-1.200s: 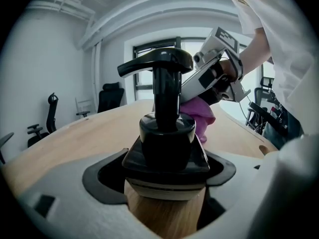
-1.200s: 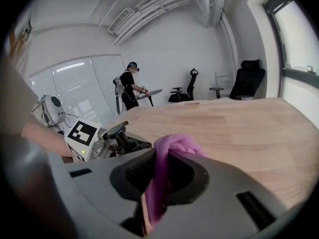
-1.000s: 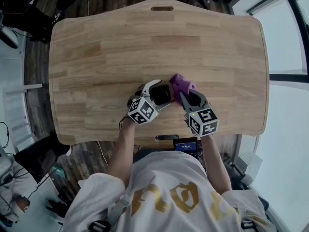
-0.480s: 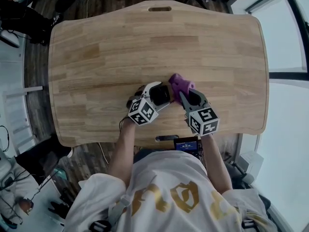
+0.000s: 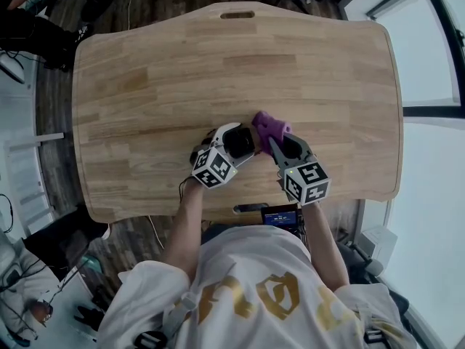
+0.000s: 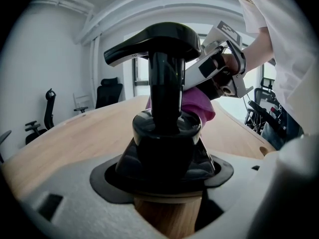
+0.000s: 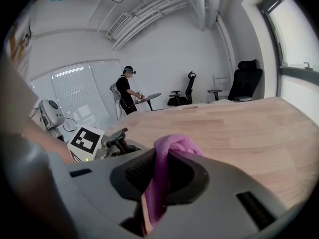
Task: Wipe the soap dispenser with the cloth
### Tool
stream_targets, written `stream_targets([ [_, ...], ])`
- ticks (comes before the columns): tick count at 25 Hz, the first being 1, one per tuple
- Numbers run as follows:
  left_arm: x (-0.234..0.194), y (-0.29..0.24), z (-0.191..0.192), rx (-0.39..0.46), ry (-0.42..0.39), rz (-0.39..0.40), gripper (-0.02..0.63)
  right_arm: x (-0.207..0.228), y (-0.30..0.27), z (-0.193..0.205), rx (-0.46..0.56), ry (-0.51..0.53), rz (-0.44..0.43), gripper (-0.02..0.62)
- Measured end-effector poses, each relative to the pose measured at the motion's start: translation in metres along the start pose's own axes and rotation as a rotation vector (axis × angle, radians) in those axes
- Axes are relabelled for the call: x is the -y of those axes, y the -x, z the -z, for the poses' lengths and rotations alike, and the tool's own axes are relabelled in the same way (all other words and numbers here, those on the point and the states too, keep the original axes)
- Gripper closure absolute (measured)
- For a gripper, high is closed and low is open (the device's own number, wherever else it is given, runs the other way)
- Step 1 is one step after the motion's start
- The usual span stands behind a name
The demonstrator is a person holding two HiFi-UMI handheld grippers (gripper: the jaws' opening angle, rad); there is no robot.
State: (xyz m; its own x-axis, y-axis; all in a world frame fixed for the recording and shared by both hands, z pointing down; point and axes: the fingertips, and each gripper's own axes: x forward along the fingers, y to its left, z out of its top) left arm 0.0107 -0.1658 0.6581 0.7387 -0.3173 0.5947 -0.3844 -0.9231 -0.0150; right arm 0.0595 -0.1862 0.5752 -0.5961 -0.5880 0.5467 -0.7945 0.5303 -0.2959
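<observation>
The black soap dispenser (image 6: pixel 164 133) with its pump head (image 6: pixel 154 41) stands upright between the jaws of my left gripper (image 5: pixel 240 141), which is shut on its body. In the head view the soap dispenser (image 5: pixel 243 142) sits near the table's front edge. My right gripper (image 5: pixel 277 141) is shut on a purple cloth (image 7: pixel 162 178), bunched between its pads. The purple cloth (image 5: pixel 269 126) lies just right of the dispenser; in the left gripper view the purple cloth (image 6: pixel 199 106) shows behind the bottle, pressed close to it.
The wooden table (image 5: pixel 218 64) stretches far and to both sides. Its front edge (image 5: pixel 240 209) is close to my body. Office chairs (image 7: pixel 246 81) and a person (image 7: pixel 127 96) are in the room's background.
The cloth has shifted slightly left and closer to the dispenser; both grippers stay almost in place.
</observation>
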Motion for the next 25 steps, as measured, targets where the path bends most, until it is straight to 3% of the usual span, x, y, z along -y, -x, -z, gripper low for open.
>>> stream_targets([
  [6,-0.002,0.008,-0.010,0.032,0.049,-0.020,0.238,-0.009,0.006,-0.014,0.042,-0.017,-0.027,0.545],
  [13,0.006,0.020,-0.025,0.034,0.119,0.019,0.238,-0.030,0.011,-0.037,0.111,-0.006,-0.101,0.543],
  [22,0.003,0.046,-0.052,0.057,0.093,0.046,0.238,-0.060,0.040,-0.074,0.255,-0.062,-0.234,0.545],
  [25,0.005,0.056,-0.060,0.060,0.081,0.055,0.238,-0.079,0.051,-0.087,0.288,-0.038,-0.281,0.545],
])
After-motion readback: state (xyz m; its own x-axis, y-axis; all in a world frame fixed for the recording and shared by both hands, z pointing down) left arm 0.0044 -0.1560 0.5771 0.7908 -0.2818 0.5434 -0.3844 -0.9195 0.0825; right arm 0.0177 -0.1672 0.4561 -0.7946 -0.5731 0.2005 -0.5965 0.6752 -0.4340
